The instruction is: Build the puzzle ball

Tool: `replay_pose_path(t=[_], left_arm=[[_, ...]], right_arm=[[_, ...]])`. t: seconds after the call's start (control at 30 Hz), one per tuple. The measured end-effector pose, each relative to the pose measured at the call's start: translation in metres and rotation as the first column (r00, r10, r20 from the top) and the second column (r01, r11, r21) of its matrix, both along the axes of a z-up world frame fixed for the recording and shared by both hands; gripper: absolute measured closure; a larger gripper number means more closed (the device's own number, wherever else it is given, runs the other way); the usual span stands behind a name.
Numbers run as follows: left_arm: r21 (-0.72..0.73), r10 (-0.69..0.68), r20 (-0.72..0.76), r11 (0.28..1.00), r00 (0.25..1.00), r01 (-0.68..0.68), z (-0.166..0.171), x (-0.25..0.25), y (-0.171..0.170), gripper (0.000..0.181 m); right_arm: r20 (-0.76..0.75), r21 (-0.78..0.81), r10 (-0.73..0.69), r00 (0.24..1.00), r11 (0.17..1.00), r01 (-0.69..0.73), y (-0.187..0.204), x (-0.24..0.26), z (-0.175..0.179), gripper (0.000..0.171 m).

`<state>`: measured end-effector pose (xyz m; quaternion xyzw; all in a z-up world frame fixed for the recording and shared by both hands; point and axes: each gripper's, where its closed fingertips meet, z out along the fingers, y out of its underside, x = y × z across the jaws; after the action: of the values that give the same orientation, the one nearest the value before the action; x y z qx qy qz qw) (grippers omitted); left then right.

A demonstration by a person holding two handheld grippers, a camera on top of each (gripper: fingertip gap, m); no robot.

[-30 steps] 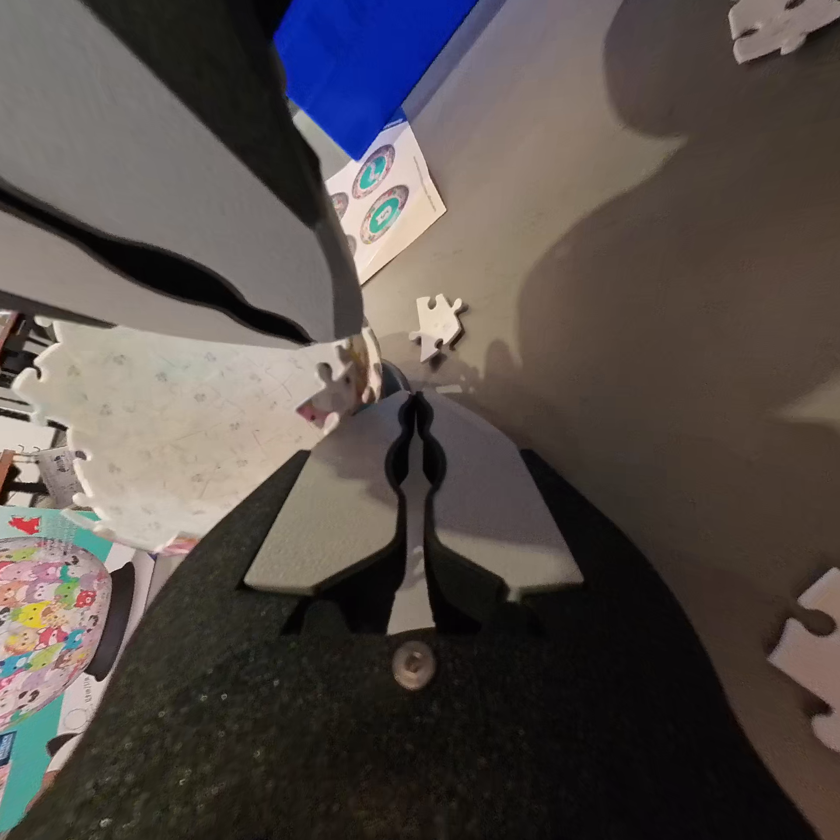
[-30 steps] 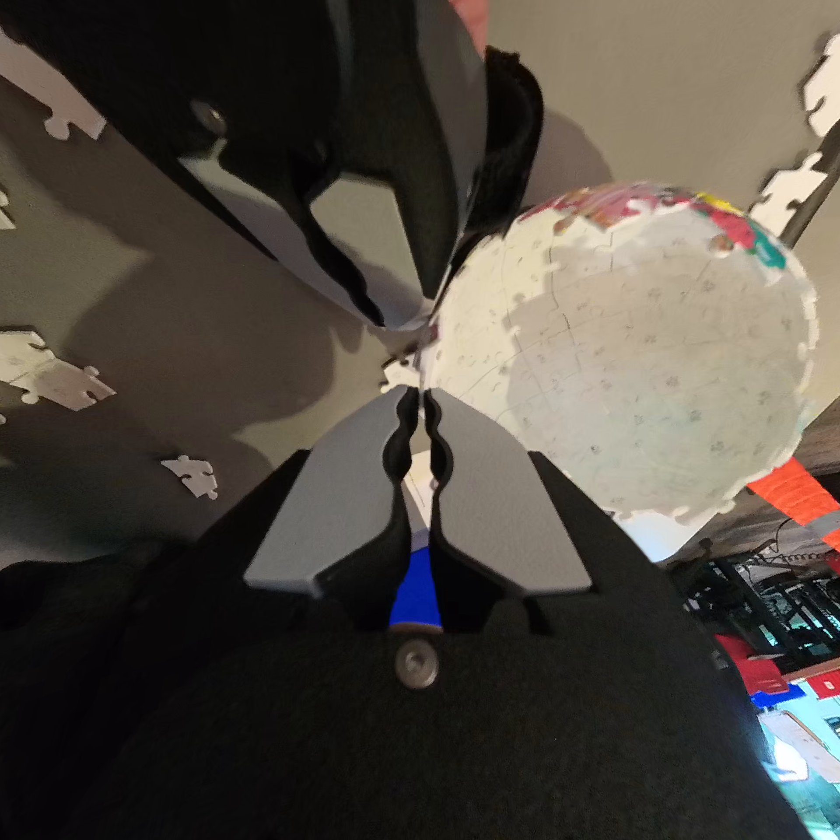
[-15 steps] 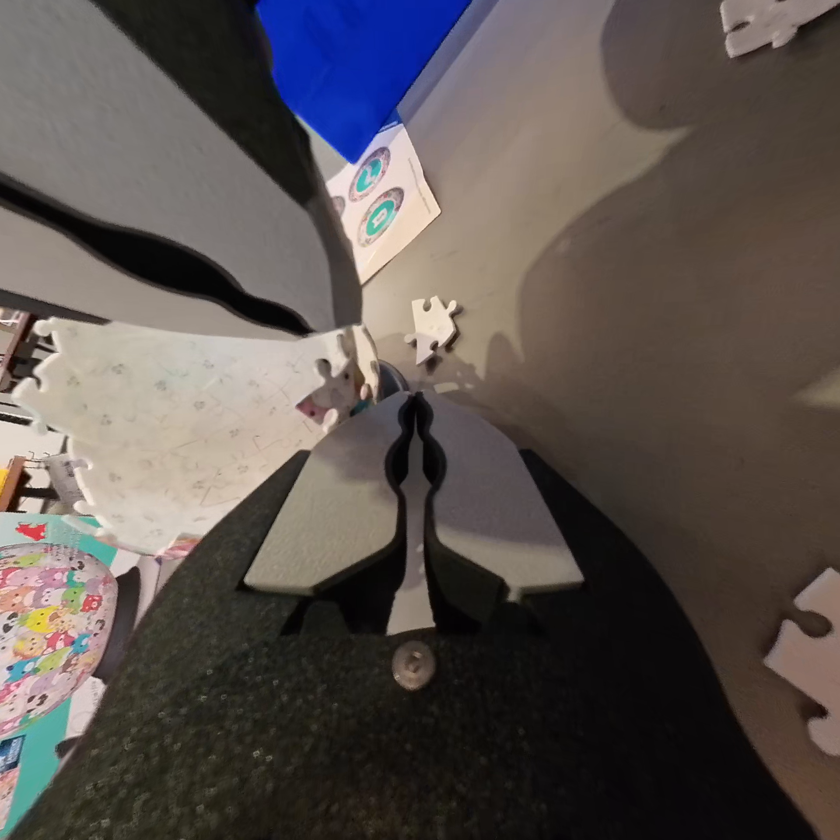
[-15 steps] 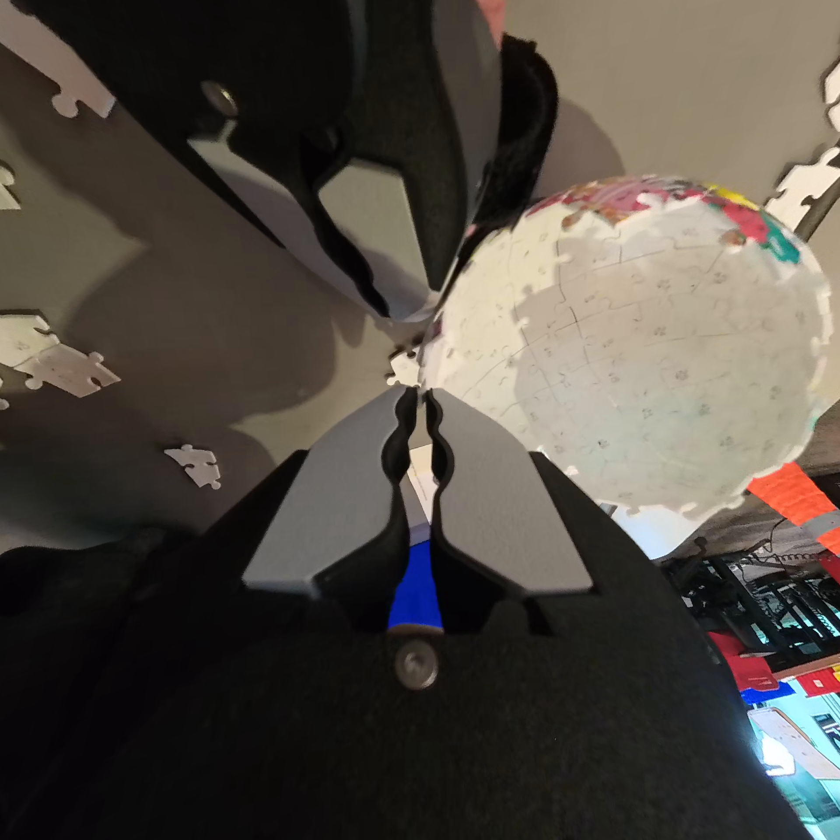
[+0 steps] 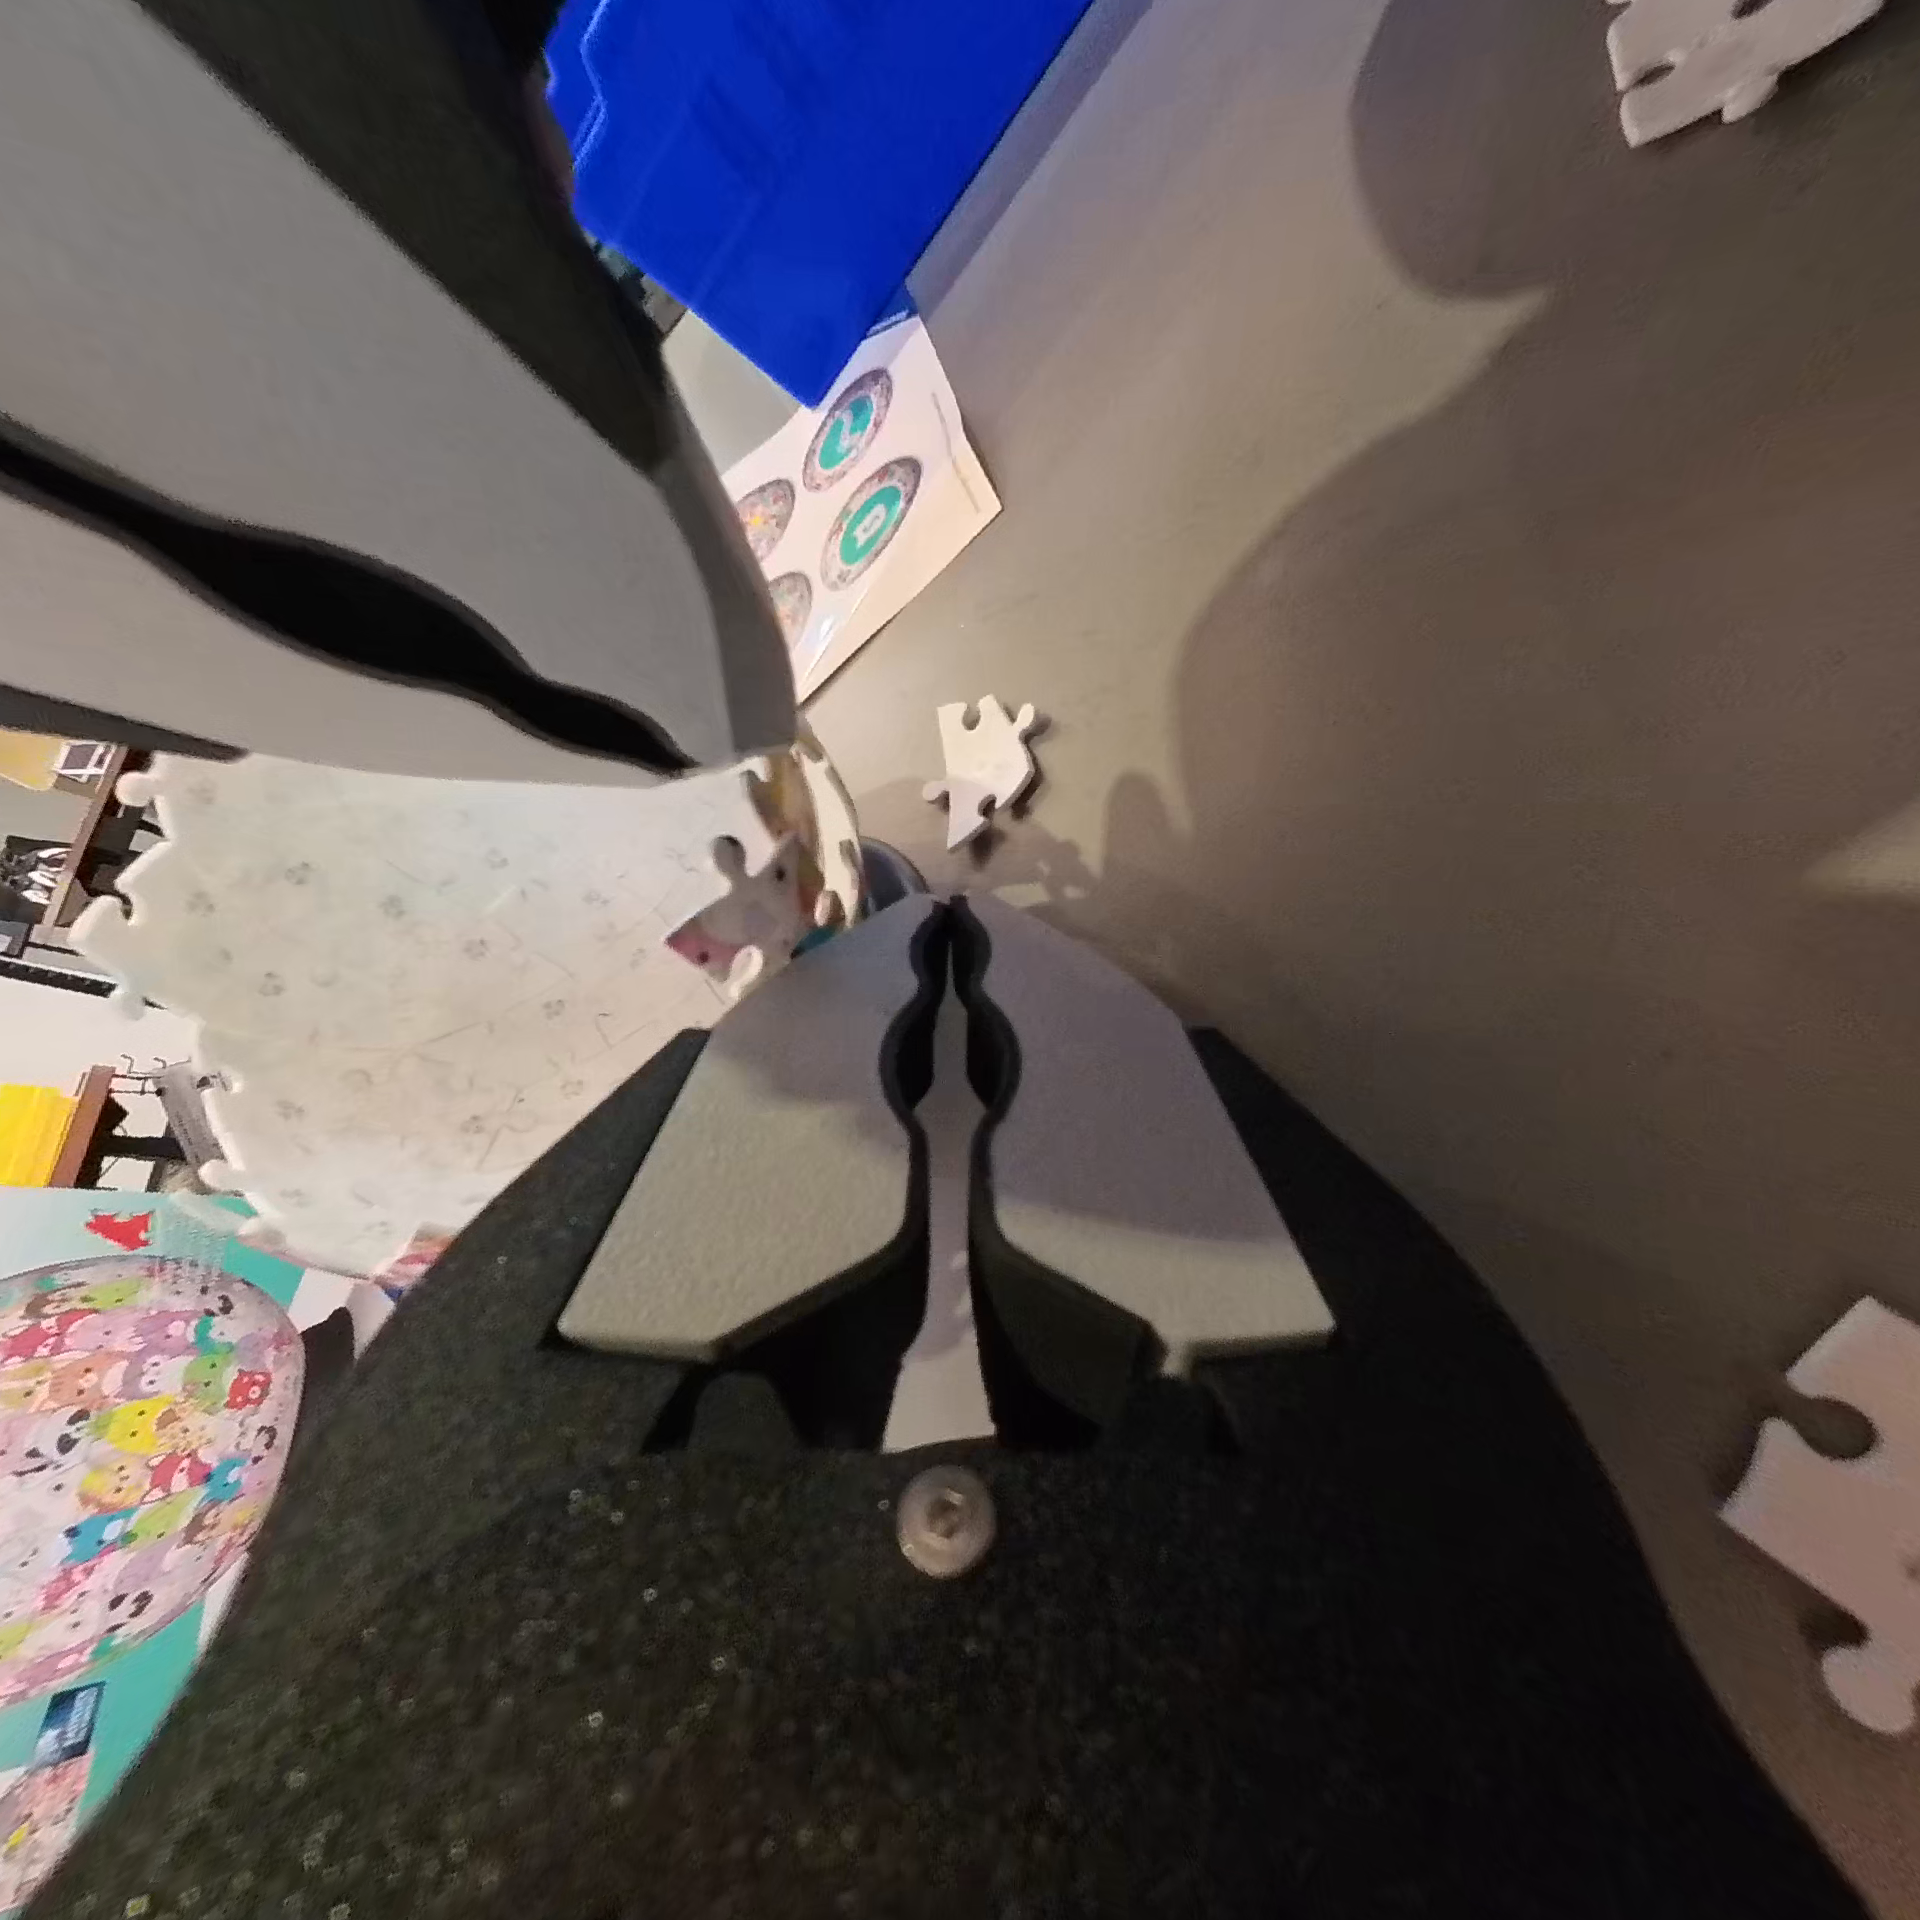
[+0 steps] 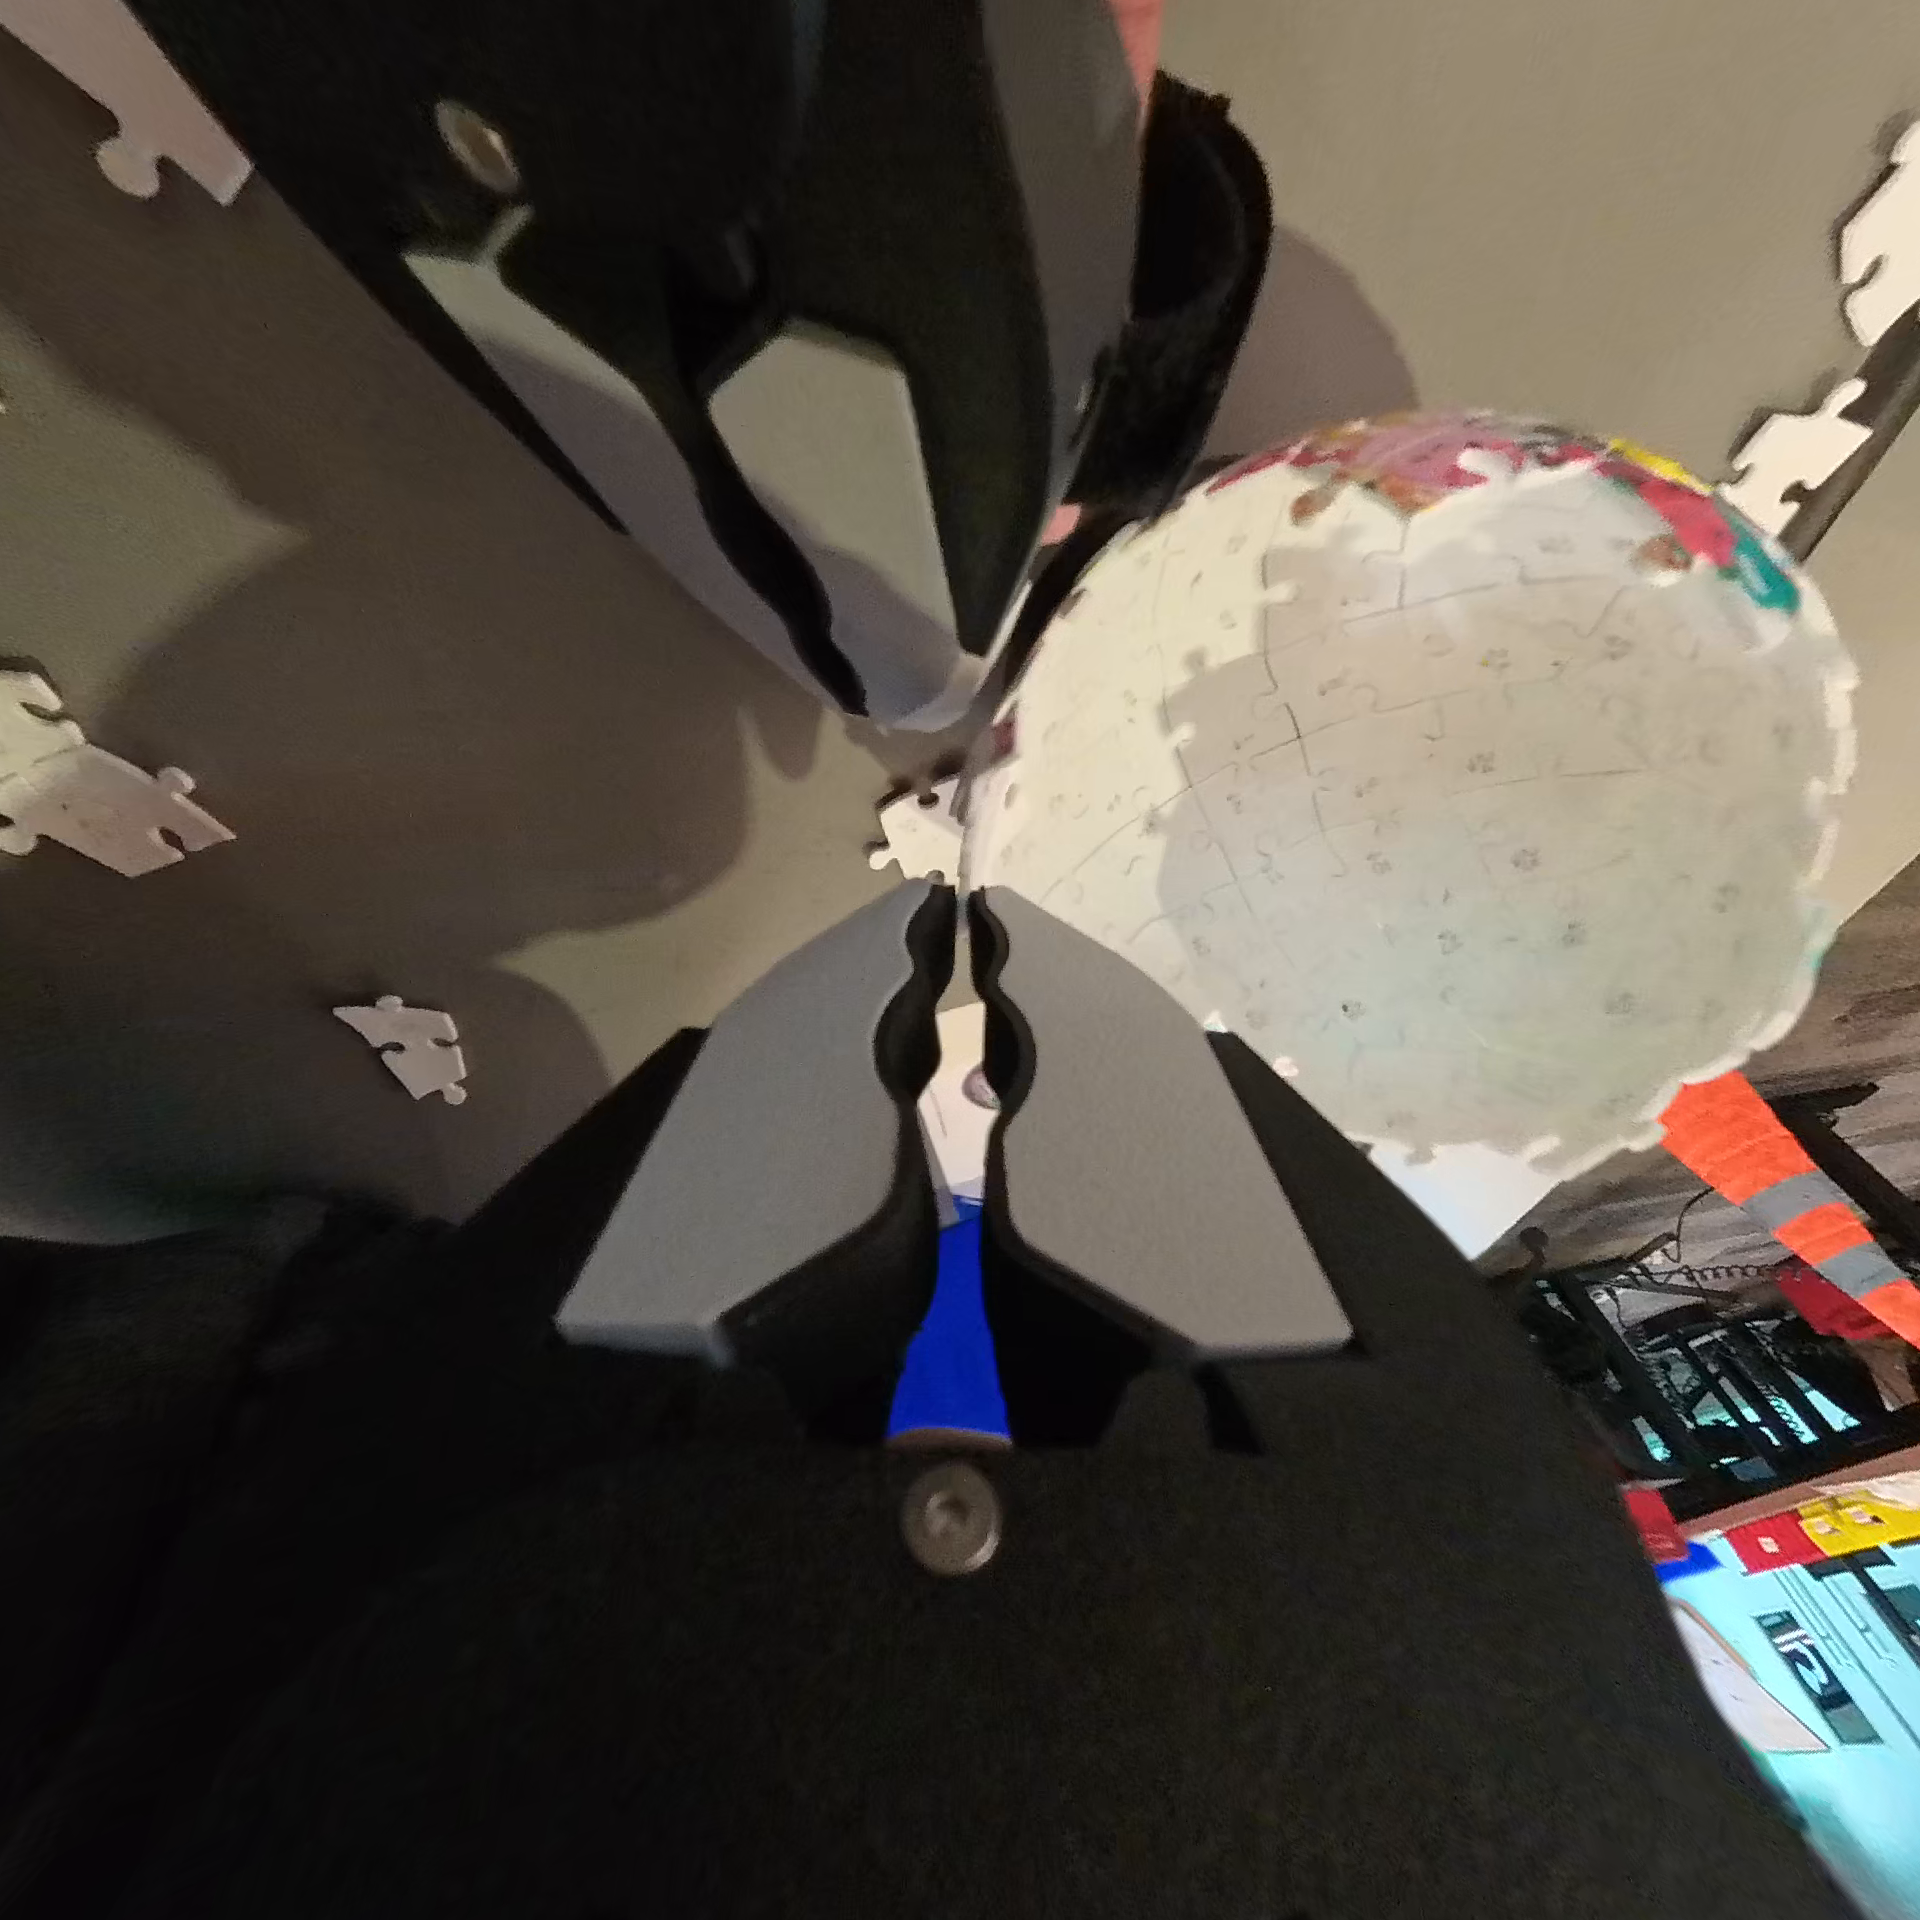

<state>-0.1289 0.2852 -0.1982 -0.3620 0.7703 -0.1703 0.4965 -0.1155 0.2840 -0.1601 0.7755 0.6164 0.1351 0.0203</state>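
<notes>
The puzzle ball [image 6: 1455, 831] is a half-built shell, white inside with a colourful outer rim. It also shows at the left of the left wrist view [image 5: 416, 987]. My right gripper [image 6: 956, 899] is shut with its tips on the shell's near rim. In the left wrist view it fills the upper left [image 5: 717, 748]. My left gripper [image 5: 951, 909] is shut, its tips just right of the rim. Nothing shows between its tips. It hangs from the top of the right wrist view [image 6: 914, 717]. A loose white piece [image 5: 982, 769] lies on the grey table just beyond both tips.
More white pieces lie on the table [image 5: 1455, 727]: top right [image 5: 1745, 62], lower right [image 5: 1829, 1507], and at the left [image 6: 94, 810] [image 6: 410, 1044]. A blue bin [image 5: 748, 156] and an instruction sheet [image 5: 862, 499] lie behind. The puzzle box [image 5: 104, 1455] is at lower left. From the left gripper's tips to the loose white piece [image 5: 982, 769] is close to 5 cm. Look for it in the right wrist view [image 6: 930, 832] too.
The shell and the left gripper have drifted a little to the right in the right wrist view. Both grippers have stayed shut.
</notes>
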Motion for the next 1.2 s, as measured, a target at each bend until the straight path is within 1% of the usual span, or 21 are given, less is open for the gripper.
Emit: replay_pose_path(t=[0.1, 0.37, 0.53, 0.63, 0.77, 0.9, 1.07, 1.2], left_arm=[[-0.002, 0.001, -0.003, 1.0, 1.0, -0.001, 0.0, 0.001, 0.0, 0.181], [0.015, -0.011, -0.006, 1.0, 1.0, 0.012, -0.002, 0.004, -0.005, 0.181], [-0.003, -0.026, 0.005, 1.0, 1.0, 0.026, 0.001, 0.009, -0.012, 0.181], [0.0, -0.032, -0.001, 0.999, 0.999, 0.032, 0.0, 0.01, -0.015, 0.181], [0.0, -0.031, 0.004, 1.0, 1.0, 0.031, 0.001, 0.01, -0.015, 0.181], [-0.013, -0.027, 0.004, 1.0, 1.0, 0.028, 0.001, 0.01, -0.014, 0.181], [0.013, -0.035, -0.004, 0.999, 0.999, 0.035, -0.001, 0.01, -0.016, 0.181], [0.006, -0.033, -0.003, 0.999, 0.999, 0.033, -0.001, 0.009, -0.016, 0.181]], right_arm=[[0.011, -0.005, 0.013, 1.0, 1.0, -0.013, -0.001, 0.001, -0.001, 0.168], [0.041, -0.027, -0.009, 0.999, 1.0, 0.01, -0.006, 0.006, -0.003, 0.168], [0.059, -0.024, 0.024, 0.998, 0.999, -0.023, -0.009, 0.008, -0.003, 0.168], [0.052, -0.013, 0.02, 0.998, 1.0, -0.02, -0.008, 0.009, 0.0, 0.168], [0.045, -0.024, 0.017, 0.999, 1.0, -0.016, -0.01, 0.011, 0.0, 0.168], [0.049, -0.022, 0.046, 0.998, 0.999, -0.045, -0.01, 0.009, -0.001, 0.168], [0.035, 0.009, 0.061, 0.998, 0.998, -0.062, -0.005, 0.007, 0.001, 0.169], [0.013, 0.065, 0.064, 0.998, 0.996, -0.065, 0.0, 0.009, 0.009, 0.169]])
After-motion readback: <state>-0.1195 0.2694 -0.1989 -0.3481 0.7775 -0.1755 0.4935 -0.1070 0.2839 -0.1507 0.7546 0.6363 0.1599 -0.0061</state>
